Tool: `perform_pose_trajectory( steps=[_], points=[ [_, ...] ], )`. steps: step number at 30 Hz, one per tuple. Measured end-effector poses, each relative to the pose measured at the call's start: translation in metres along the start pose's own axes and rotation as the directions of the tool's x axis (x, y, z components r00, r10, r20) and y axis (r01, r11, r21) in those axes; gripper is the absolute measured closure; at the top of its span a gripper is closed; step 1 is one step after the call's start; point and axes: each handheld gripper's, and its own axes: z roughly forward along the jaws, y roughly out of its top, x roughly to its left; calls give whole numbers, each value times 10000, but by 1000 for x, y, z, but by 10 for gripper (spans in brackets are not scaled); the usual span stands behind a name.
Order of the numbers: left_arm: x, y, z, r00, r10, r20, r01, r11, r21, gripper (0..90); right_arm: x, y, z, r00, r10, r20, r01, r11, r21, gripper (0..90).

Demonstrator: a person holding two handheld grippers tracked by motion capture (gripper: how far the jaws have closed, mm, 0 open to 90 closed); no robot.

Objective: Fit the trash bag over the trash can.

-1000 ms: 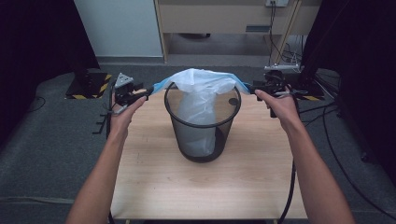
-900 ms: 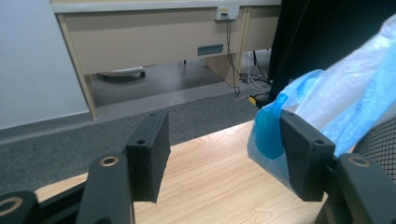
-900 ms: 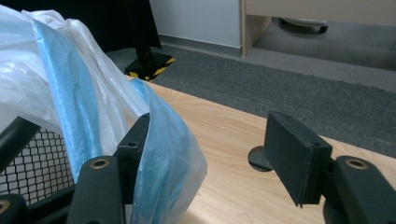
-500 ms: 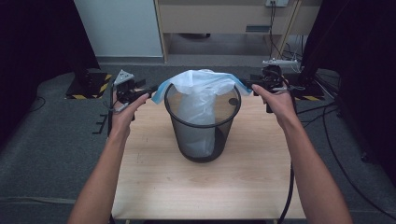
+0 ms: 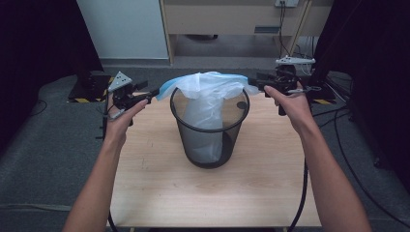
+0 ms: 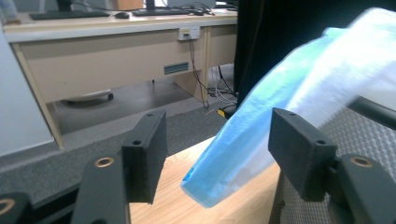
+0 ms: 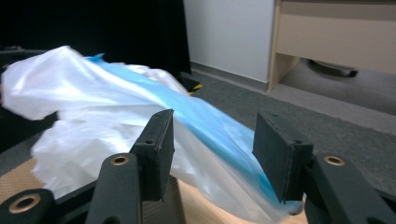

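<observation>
Bag (image 5: 210, 89) droops over the mesh bin (image 5: 209, 126), between released left gripper (image 5: 151, 94) at nine o'clock and released right gripper (image 5: 255, 82), just closing, at three.

Black wire-mesh bin (image 5: 209, 126); thin plastic bag (image 5: 209, 86) (translucent); matt wood table (image 5: 212, 186).

grey carpet (image 5: 58, 145), a wooden desk (image 6: 93, 51) behind the table (image 5: 261, 179)

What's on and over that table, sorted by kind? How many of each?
Wire mesh bins: 1
Plastic bags: 1
Hand-held tongs, left and right: 2
Total: 4
</observation>
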Motion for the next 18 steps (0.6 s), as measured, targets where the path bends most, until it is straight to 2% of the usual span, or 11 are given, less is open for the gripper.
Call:
perform_pose_trajectory(
  steps=[1,4,5,8,9,12,15,18],
  points=[
    [-4,-1,-2,9997,156,188,-154,9999,-71,347,4,2,2,9997,-146,-179,148,9998,93,475],
    [-8,-2,-3,9988,306,376,-302,9995,-93,326,5,1,6,9993,-283,-230,289,9993,248,478],
    [-11,-3,-2,9962,590,646,-586,9983,-74,321,5,1,8,9992,-333,-236,341,9988,353,479],
    [-12,-4,-1,9959,663,614,-670,9977,92,309,3,0,11,9989,-428,-183,436,9978,490,482],
    [-10,-6,5,9943,832,659,-834,9965,-6,308,1,-1,15,9989,-452,-154,460,9972,592,485],
    [-9,-7,8,9938,898,660,-903,9959,43,305,0,-1,18,9986,-479,-208,492,9965,675,499],
    [-7,-7,16,9926,994,696,-1012,9946,226,302,0,-3,21,9974,-657,-291,682,9930,965,577],
    [-5,-6,22,9916,1111,657,-1136,9929,359,300,-2,-4,22,9968,-722,-344,754,9917,1040,617]
  ],
)
